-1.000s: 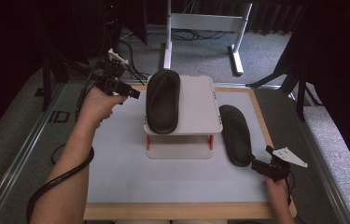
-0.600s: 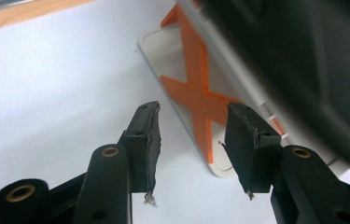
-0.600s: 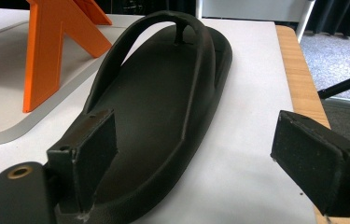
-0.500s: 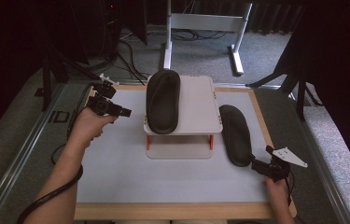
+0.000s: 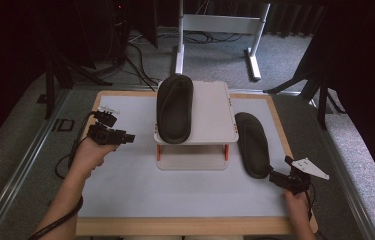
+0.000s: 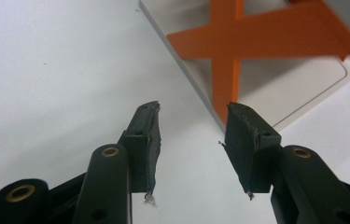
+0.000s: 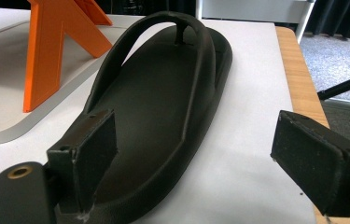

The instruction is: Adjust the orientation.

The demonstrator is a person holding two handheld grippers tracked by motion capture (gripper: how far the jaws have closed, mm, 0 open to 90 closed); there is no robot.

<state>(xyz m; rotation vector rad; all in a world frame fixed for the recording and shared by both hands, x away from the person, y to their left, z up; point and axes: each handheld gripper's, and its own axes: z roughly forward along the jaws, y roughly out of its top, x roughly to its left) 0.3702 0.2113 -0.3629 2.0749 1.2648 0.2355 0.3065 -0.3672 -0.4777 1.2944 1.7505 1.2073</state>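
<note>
Lowered toward the white table (image 5: 125,190) since the earlier frame, the left gripper (image 5: 125,138) hovers left of the small rack (image 5: 210,120), jaws spread and empty. One black sandal (image 5: 174,107) lies on the rack; the other sandal (image 5: 252,144) lies on the table, its heel just before the right gripper (image 5: 279,176), whose jaws gape wide.

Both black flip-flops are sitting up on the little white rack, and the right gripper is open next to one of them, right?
Not quite. One flip-flop sits on the white rack; the other flip-flop lies on the table beside it, as the high view shows. The right gripper is open next to that one.
</note>
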